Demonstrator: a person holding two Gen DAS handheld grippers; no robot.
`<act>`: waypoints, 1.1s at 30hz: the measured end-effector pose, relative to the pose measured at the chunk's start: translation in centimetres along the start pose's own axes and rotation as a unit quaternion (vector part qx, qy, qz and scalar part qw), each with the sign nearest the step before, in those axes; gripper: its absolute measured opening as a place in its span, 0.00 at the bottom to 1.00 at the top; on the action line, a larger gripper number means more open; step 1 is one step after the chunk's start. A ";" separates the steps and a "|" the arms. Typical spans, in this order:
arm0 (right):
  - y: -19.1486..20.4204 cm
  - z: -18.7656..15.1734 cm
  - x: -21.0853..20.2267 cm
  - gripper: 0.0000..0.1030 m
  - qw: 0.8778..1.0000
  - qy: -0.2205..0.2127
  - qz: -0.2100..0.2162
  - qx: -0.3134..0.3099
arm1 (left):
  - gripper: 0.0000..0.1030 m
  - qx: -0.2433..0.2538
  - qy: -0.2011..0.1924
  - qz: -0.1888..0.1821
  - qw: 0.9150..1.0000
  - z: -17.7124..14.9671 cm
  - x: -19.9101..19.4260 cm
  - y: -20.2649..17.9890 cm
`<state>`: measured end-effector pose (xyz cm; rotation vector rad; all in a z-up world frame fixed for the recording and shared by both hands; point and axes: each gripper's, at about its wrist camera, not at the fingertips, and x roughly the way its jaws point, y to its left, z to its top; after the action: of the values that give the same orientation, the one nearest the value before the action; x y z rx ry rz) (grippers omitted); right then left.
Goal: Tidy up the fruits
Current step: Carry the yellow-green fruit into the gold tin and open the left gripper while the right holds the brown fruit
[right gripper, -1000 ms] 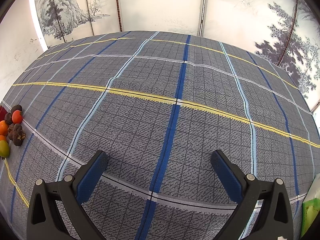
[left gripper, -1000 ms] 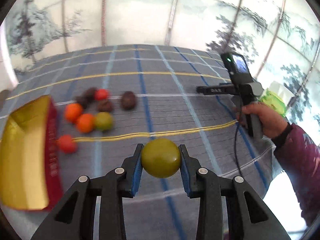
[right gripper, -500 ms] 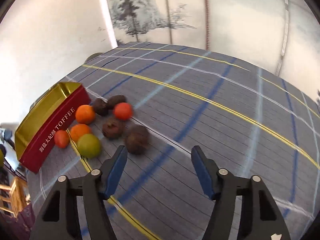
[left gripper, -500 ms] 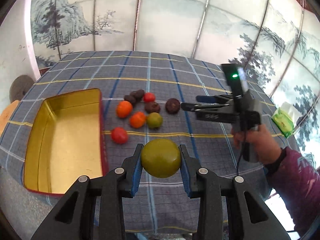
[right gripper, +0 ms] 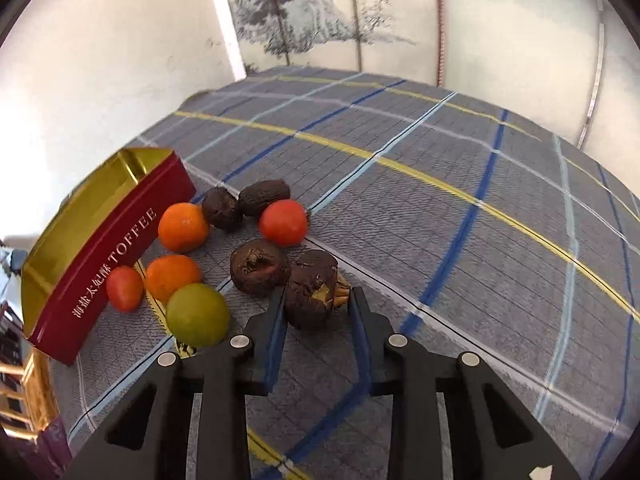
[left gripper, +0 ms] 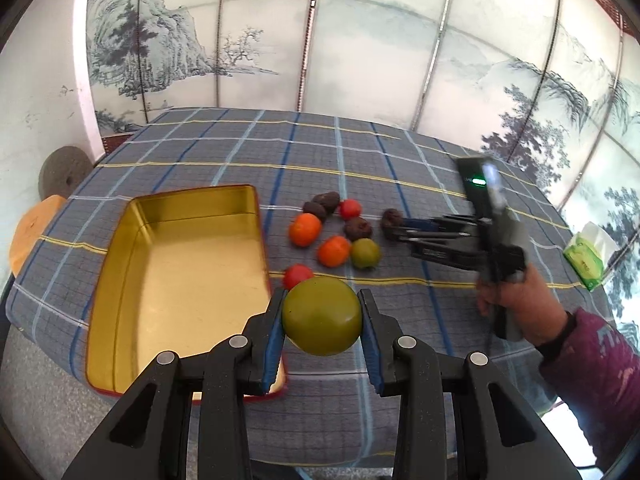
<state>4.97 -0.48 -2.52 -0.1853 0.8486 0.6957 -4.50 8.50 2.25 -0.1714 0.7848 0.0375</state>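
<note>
My left gripper (left gripper: pixel 322 322) is shut on a large green fruit (left gripper: pixel 322 320) and holds it above the table, just right of the gold tin's (left gripper: pixel 120 248) near corner. My right gripper (right gripper: pixel 318 312) has its jaws closed around a dark brown fruit (right gripper: pixel 314 292) that rests on the cloth; it also shows in the left wrist view (left gripper: pixel 391 218). Loose fruits lie beside the red and gold toffee tin (right gripper: pixel 100 248): two orange ones (right gripper: pixel 183 227), two red ones (right gripper: pixel 283 222), a small green one (right gripper: pixel 198 314) and three more dark brown ones (right gripper: pixel 259 266).
The table carries a grey plaid cloth (left gripper: pixel 360 168). A green tissue pack (left gripper: pixel 588 252) lies at its right edge. A painted folding screen (left gripper: pixel 360 40) stands behind the table. An orange stool (left gripper: pixel 30 232) stands left of it.
The right gripper moved in on the fruit pile and closed its jaws around a dark brown fruit. The left gripper kept the green fruit and swung toward the tin.
</note>
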 end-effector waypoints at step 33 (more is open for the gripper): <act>-4.0 -3.2 -2.7 0.27 0.993 -0.014 -0.075 0.089 | 0.35 0.090 0.056 0.191 0.976 5.0 9.8 11.0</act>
<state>4.26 -6.16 -3.07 -0.0779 0.8562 0.4774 4.83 19.93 -2.74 0.1525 0.9200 0.3215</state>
